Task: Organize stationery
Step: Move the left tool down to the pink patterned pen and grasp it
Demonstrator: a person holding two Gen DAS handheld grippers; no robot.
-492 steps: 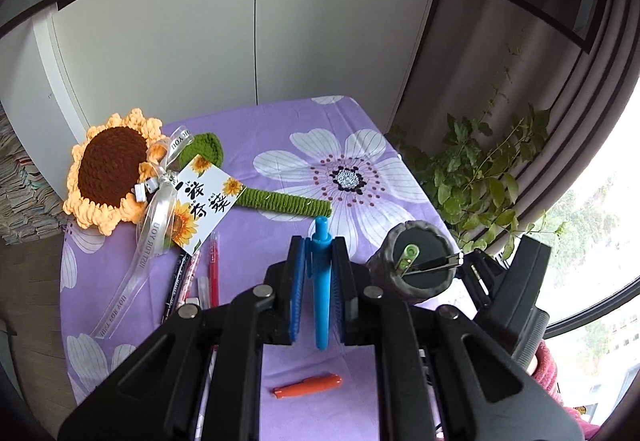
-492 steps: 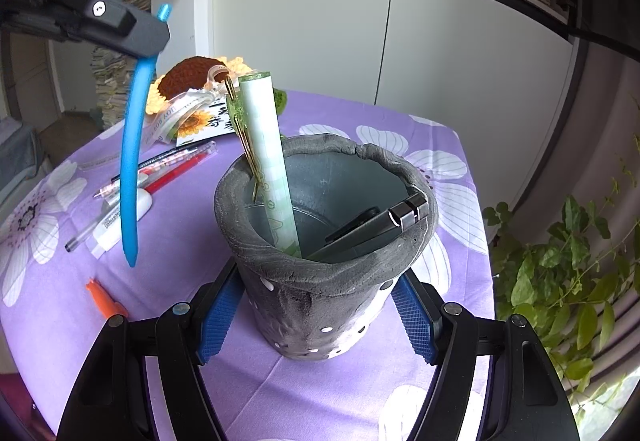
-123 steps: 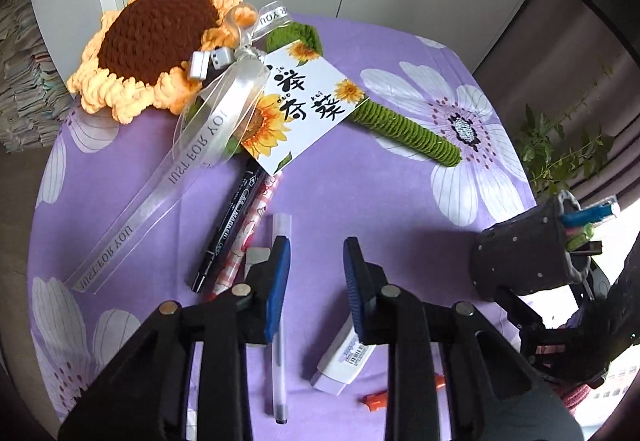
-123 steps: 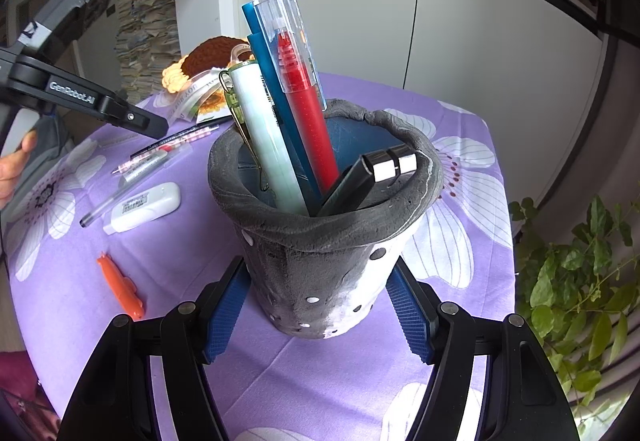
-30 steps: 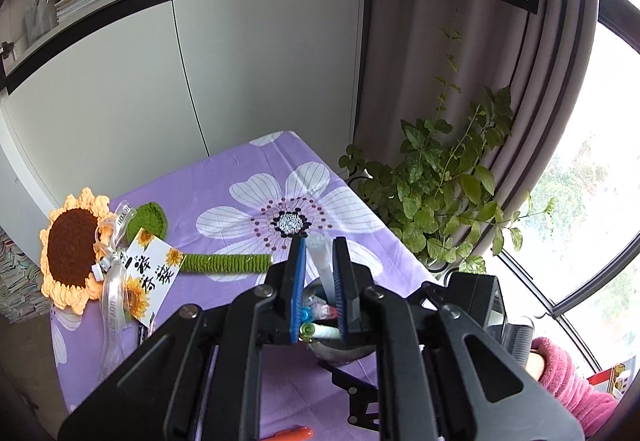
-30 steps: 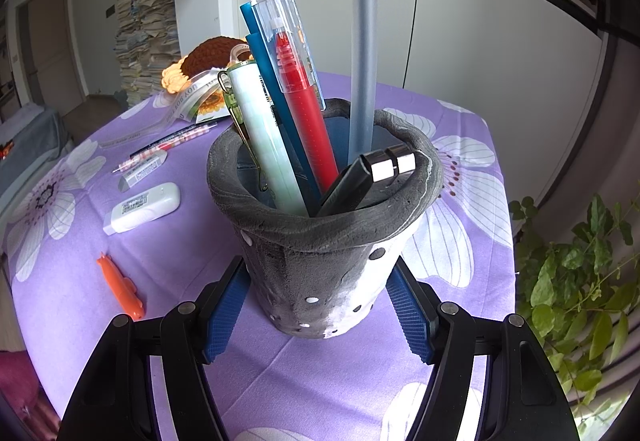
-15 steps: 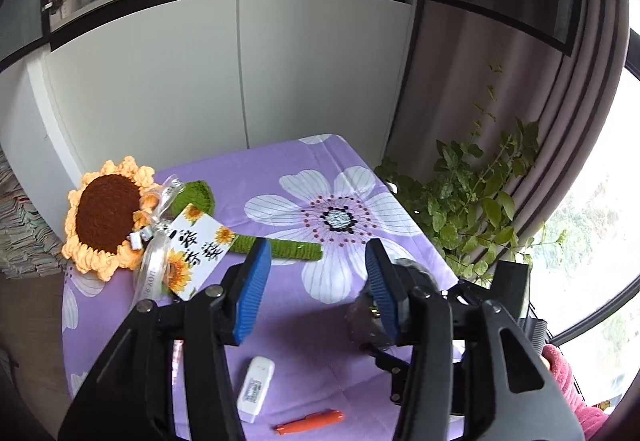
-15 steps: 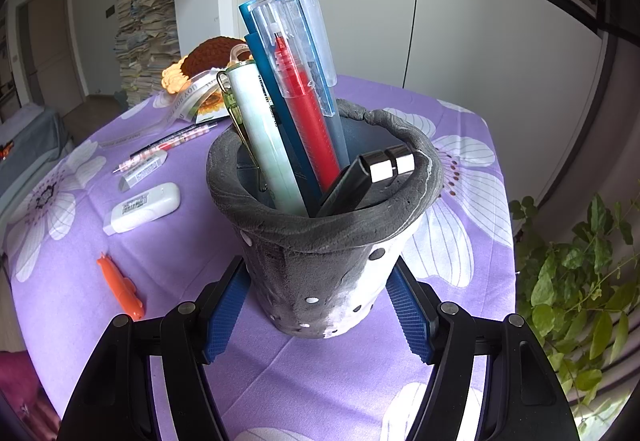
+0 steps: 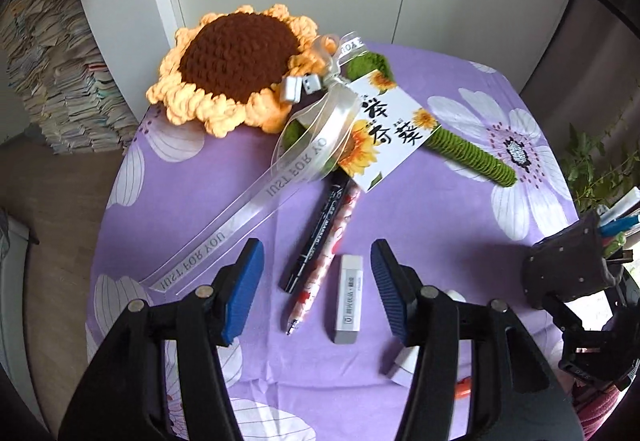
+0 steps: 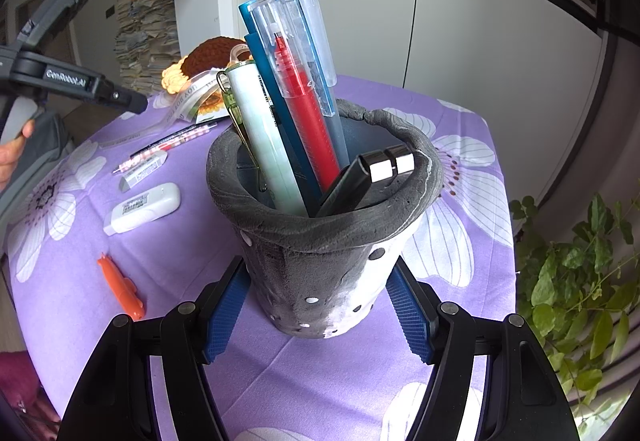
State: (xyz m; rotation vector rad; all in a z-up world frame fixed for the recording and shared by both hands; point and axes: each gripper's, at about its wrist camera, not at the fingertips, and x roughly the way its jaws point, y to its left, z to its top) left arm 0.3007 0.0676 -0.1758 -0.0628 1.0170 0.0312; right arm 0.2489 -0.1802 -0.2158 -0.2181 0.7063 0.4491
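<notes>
Crocheted sunflower (image 9: 236, 61) on floral purple tablecloth (image 9: 432, 225); leafy plant (image 10: 580, 281).

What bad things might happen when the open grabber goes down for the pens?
The black marker and patterned pen lie touching, with the eraser close by, so the open left gripper might pinch two things at once. The pen cup is crowded with tall pens; another could knock them or tip it.

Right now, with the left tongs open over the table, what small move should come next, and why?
Probably lower the left tongs onto the black marker and close. They have just opened and hold nothing, the marker lies loose between them beside the pink pen, and the right tongs steady the pen cup.
</notes>
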